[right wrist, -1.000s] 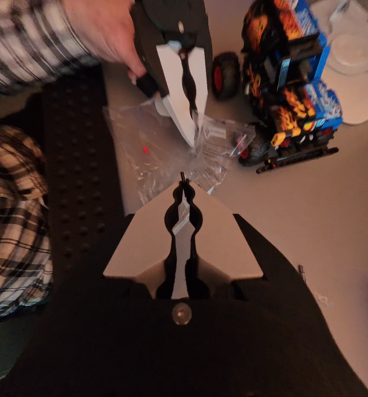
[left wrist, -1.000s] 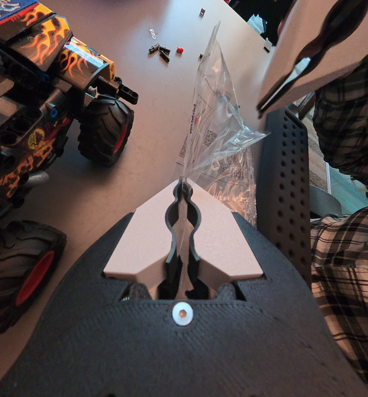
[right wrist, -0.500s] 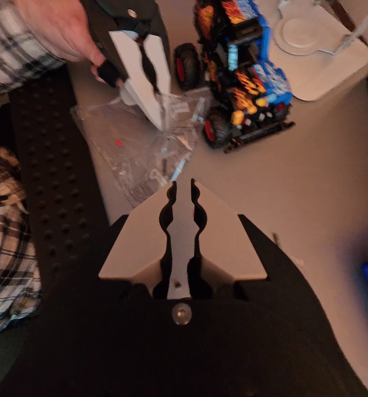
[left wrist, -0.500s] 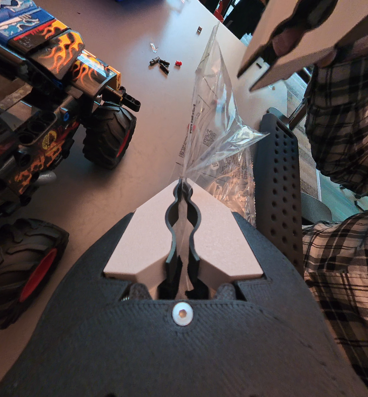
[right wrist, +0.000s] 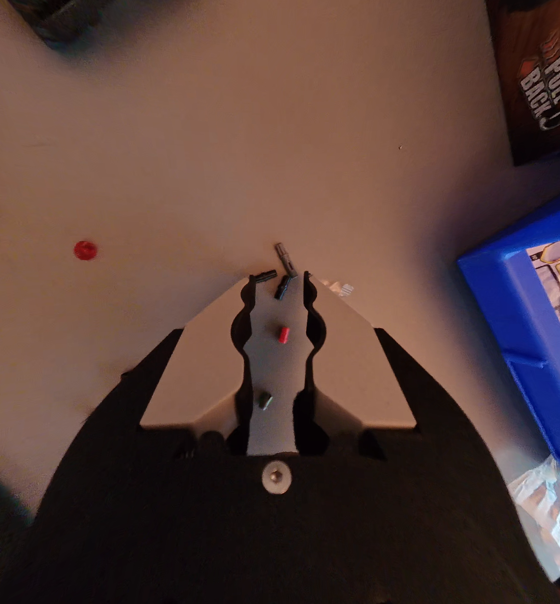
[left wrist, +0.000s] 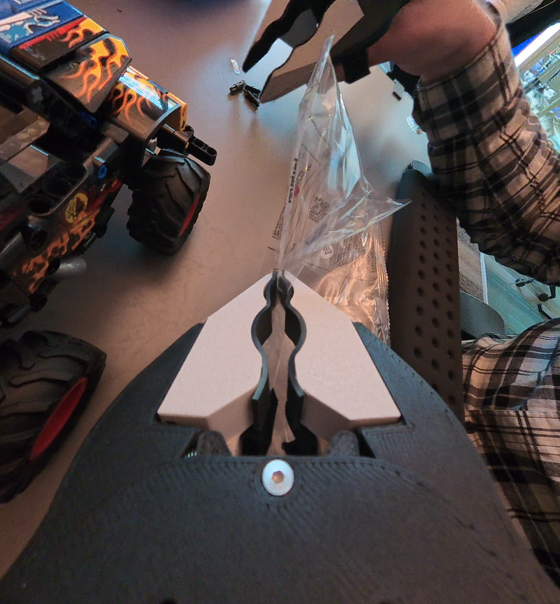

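Grey tabletop [right wrist: 304, 130] lies broad and bare beyond the small pins, hemmed by a blue bin [right wrist: 517, 310] to the right and a dark printed box [right wrist: 543, 81] at the far right corner. A second ago the right gripper [right wrist: 278, 277] was pinched shut beside the clear plastic bag [left wrist: 324, 183]; now it hangs over the pins with jaws spread wide, holding nothing, a red pin [right wrist: 283, 335] and a black pin [right wrist: 281, 287] lying between its fingers. The left gripper [left wrist: 278, 277] stays clamped on the bag's corner, which rises upright near the table edge, right of the flame-painted toy truck [left wrist: 75, 157].
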A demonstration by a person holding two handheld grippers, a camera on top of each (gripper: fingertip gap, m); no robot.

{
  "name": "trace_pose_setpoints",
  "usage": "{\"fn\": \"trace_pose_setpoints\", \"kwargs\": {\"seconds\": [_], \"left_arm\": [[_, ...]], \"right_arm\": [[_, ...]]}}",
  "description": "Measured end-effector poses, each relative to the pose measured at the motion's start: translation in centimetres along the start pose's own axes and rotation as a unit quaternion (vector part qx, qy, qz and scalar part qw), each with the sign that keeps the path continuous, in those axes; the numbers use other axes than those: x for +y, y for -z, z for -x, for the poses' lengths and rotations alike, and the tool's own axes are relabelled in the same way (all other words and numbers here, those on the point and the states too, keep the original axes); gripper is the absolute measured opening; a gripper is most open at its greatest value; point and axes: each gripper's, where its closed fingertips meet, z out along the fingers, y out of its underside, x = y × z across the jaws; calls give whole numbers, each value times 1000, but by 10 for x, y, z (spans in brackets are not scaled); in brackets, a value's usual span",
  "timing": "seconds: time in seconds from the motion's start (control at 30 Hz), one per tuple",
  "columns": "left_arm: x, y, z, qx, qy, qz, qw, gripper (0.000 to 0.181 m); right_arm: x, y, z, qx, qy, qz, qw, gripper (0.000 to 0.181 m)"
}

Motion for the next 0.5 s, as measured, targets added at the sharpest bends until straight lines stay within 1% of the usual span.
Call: {"fn": "trace_pose_setpoints", "kwargs": {"seconds": [0.17,0.2,0.3,0.5], "left_arm": [[2,-2,0,0,-2,6,1000,0],[2,-2,0,0,-2,7,1000,0],[2,-1,0,0,-2,6,1000,0],[2,-1,1,-1,-2,7,1000,0]], "right_arm": [[-3,-8,-2,-41,-8,-14,999,25],[-3,-9,-1,-50,-9,-16,999,21],[-4,-9,1,-67,-14,-24,997,3],[-7,-5,7,-83,-22,-44,995,2]]}}
